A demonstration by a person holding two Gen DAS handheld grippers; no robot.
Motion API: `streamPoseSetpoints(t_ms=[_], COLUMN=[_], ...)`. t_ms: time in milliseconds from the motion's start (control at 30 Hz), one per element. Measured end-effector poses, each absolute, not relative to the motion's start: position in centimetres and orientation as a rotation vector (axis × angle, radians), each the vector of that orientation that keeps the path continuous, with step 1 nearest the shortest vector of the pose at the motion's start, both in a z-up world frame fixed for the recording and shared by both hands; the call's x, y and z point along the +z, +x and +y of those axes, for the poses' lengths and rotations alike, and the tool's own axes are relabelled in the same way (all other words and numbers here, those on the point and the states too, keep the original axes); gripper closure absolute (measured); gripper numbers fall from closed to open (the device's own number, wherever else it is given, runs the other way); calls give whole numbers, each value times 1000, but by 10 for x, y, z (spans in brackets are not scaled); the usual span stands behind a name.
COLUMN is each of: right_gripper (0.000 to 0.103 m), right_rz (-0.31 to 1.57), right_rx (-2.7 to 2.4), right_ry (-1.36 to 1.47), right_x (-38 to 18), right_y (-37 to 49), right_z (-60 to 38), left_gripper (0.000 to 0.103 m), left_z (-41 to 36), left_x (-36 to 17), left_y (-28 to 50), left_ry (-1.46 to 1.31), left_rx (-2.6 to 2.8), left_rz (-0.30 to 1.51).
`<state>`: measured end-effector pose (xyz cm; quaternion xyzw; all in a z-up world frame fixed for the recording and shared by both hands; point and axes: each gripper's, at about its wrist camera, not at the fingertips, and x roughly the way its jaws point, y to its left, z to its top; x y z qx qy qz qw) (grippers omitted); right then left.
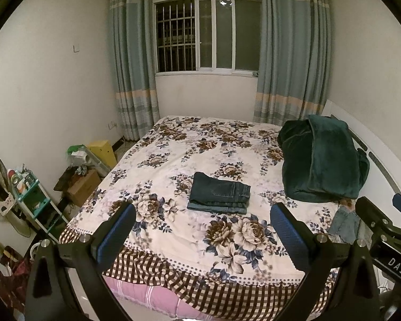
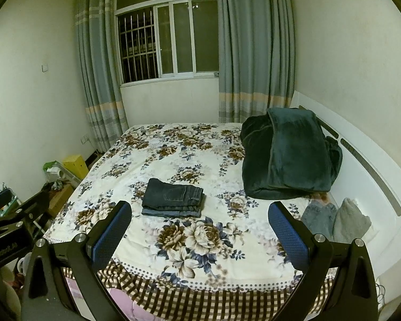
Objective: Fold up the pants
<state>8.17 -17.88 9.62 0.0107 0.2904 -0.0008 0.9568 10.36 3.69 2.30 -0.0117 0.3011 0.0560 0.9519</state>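
Left wrist view looks down the length of a bed (image 1: 173, 144) dressed in a cream floral spread with a brown checked border, and there sit the pants (image 1: 219, 194), dark denim folded into a neat flat stack near the middle of the spread. Left claw (image 1: 203, 236) hangs above the near edge, blue pads spread wide with nothing between them. Right wrist view gives the same story: right claw (image 2: 200, 234) gaping too, holding nothing, well short of the stack. Over on the right side of the bed a bulky dark green blanket (image 1: 323, 160) is heaped against the white headboard (image 2: 366, 165), and just below it lie a pale blue denim garment (image 2: 319, 218) and a grey cloth (image 2: 351, 220). Behind the bed, a barred window (image 1: 208, 34) shows dark, framed by grey-green curtains (image 1: 132, 61). Along the left wall, clutter on the floor: a cardboard box (image 1: 84, 187), a yellow box (image 1: 104, 151) and a small shelf rack (image 1: 36, 203)
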Motion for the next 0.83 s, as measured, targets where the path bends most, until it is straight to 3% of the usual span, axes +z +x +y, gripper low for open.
streamPoseSetpoints(t_ms=[833], right_gripper=[0], right_rz=[593], right_rx=[-2], right_ry=[30], right_x=[93], right_y=[76], right_z=[-179], left_gripper=[0], left_z=[39], left_x=[23], left_y=[100], left_ry=[-25], left_rx=[122], left_rz=[606])
